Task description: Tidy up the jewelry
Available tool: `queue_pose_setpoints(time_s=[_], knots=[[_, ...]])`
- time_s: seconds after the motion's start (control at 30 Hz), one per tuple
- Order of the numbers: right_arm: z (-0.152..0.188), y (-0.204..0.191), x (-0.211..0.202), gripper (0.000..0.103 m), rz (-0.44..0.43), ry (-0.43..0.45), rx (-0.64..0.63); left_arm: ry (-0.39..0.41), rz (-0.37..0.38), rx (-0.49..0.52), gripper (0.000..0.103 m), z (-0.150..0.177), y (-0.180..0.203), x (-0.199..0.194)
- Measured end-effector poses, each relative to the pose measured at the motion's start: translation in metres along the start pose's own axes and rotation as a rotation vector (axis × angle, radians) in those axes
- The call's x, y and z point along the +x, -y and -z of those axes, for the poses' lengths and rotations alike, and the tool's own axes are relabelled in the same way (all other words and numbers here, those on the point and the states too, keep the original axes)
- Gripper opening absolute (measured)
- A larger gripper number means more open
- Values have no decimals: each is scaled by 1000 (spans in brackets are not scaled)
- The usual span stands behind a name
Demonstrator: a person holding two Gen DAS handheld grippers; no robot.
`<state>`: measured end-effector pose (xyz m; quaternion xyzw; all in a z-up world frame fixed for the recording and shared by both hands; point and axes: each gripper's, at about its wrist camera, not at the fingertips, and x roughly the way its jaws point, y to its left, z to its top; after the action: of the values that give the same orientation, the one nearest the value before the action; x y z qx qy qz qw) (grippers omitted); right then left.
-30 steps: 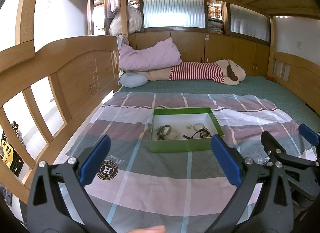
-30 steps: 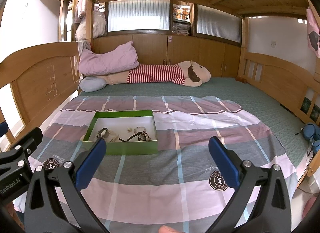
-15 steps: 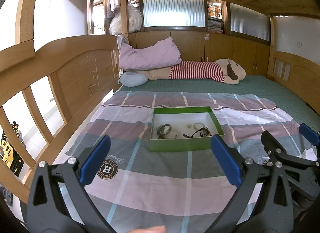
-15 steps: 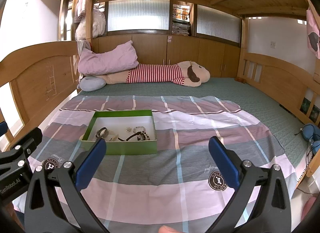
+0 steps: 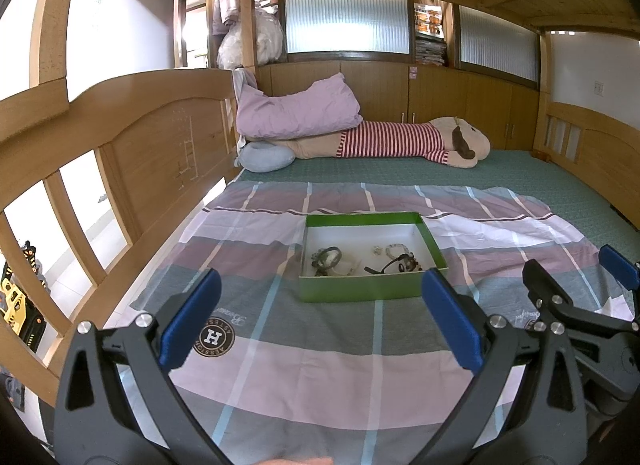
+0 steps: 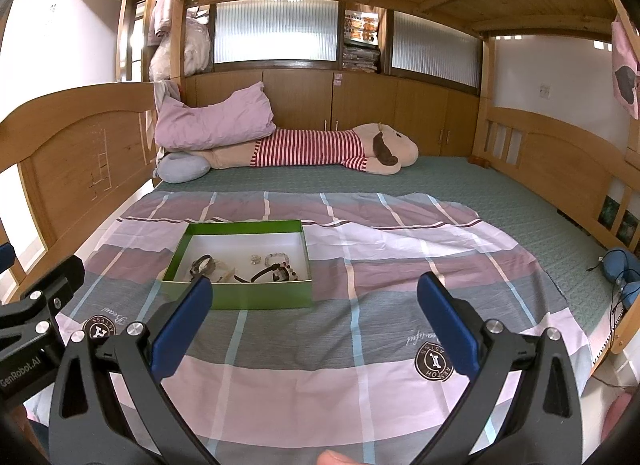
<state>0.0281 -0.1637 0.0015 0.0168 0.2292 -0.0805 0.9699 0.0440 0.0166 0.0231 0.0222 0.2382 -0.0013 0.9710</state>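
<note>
A green box (image 5: 370, 289), shallow, lidless and white inside, sits on a plaid sheet (image 5: 320, 365) spread over the near part of a bed (image 6: 500, 201). All visible jewelry (image 6: 244, 267) lies inside it, gathered toward the near wall: a dark ringed piece (image 5: 326, 256) at left, a small pale item (image 5: 376, 251) and a light beaded bracelet (image 5: 396, 250) in the middle, a dark beaded strand with a black cord (image 5: 396, 265) at right. The pieces lie loose on the box floor, some touching; no dividers or compartments are visible, and none of the jewelry is seen on the sheet outside the box.

The left tongs (image 5: 320, 321) and right tongs (image 6: 312, 325) hover low over the sheet, short of the box, both with blue pads spread wide and nothing between them. The left tongs face the box's near wall squarely; the right tongs sit further right, box ahead and to their left.

Stage: the scene fits equally jewelry awaiting sorting and jewelry already collected into its box; the pictures do not settle which. Any further pick would call for a narrow pinch on one small, tangle-prone piece from above, clear of its neighbours.

A striped plush toy (image 6: 320, 147) and a lilac pillow (image 6: 216, 121) lie well apart, at the bed's far end.
</note>
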Motion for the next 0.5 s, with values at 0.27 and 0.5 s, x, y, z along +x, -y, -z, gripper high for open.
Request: queue_pose_setpoints(time_s=[0.27,0.5], knots=[[1,5,2,100,9,-3,3,-8,1,-1,99,6,2,-1],[2,10,2,100,11,-6,0,-25,13,-8,99,11,0,2]])
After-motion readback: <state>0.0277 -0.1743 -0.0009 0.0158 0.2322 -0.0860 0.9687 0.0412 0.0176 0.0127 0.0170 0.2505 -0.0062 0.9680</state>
